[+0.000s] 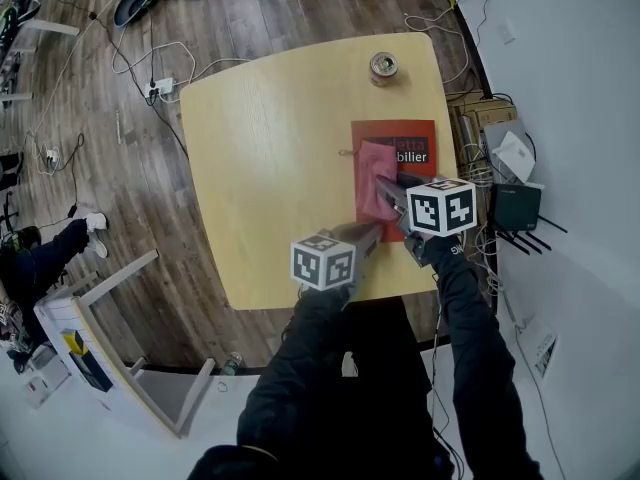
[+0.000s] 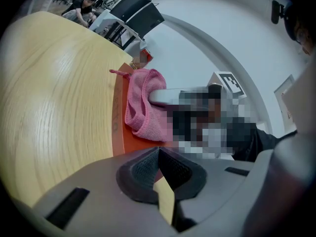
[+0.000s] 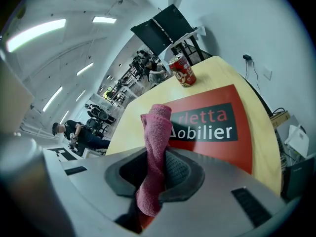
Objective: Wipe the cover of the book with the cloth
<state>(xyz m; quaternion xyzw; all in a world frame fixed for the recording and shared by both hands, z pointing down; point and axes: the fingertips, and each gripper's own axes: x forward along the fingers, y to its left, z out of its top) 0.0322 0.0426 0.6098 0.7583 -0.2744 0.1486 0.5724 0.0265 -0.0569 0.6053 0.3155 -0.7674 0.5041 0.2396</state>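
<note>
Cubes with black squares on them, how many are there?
2. One black-and-white marker cube sits on the left gripper, near the wooden table's front edge; the other sits on the right gripper, which grips the pink cloth over the red book. No others show.

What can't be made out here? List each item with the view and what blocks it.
- Book title: first letters are hidden behind the cloth, right gripper view.
- Book's near end: covered by the cloth and the right gripper, head view.
- Right gripper's body: under a mosaic patch, left gripper view.
- Can label: too small to read, head view.
</note>
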